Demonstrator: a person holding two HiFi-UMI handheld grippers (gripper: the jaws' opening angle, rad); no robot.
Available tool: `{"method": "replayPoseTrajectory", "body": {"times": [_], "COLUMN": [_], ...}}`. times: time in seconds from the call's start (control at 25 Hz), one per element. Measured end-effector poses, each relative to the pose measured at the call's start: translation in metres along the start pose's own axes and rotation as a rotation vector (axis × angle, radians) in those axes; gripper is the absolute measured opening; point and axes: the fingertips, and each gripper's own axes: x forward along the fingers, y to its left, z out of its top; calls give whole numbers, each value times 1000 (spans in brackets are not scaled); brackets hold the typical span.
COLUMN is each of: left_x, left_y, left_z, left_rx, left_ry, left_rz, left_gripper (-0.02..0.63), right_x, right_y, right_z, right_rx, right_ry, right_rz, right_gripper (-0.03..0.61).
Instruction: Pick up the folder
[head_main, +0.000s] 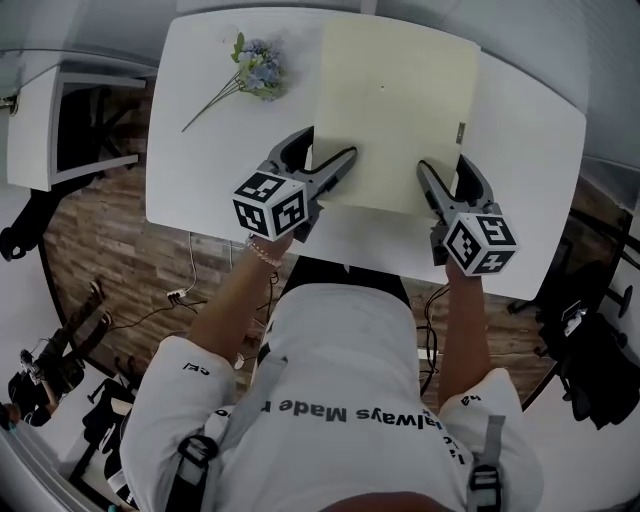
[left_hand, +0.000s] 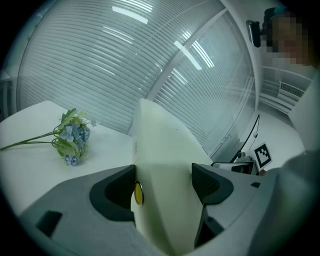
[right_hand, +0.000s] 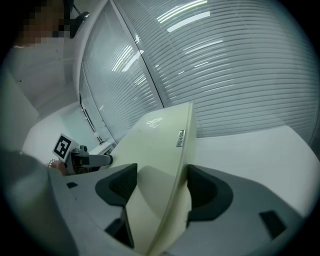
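Your left gripper (left_hand: 164, 184): jaws closed on cream folder (left_hand: 161, 145); flower sprig (left_hand: 71, 141) lying left on white table (left_hand: 30, 172).

I log: white table (head_main: 190, 120) beneath the jaws; slatted blinds (left_hand: 100, 60) ahead; wood-plank floor (head_main: 90, 245) and white cabinet (head_main: 32, 130) to their left.

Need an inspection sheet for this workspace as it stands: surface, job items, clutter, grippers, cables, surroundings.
Surface: white table.
Job's things: pale yellow folder, gripped at its near edge.
Clutter: flower sprig at the far left, apart from the folder.
Grippers: left gripper shut on the folder's near left corner; right gripper shut on its near right edge.
Cables: loose cables on the floor under the table.
Surroundings: wood floor, white cabinet at left, blinds behind glass.
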Motion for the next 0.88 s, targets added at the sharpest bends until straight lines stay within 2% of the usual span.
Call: {"method": "replayPoseTrajectory", "body": {"times": [0.88], "left_x": [-66], "left_y": [-62], "left_z": [79], "left_rx": [93], "left_ry": [-175], "left_rz": [-4], "left_gripper": [334], "right_x": [-67], "right_y": [54], "right_z": [82], "right_rx": [-86], "right_ry": [-168], "right_rz": [14], "right_gripper": [304]}}
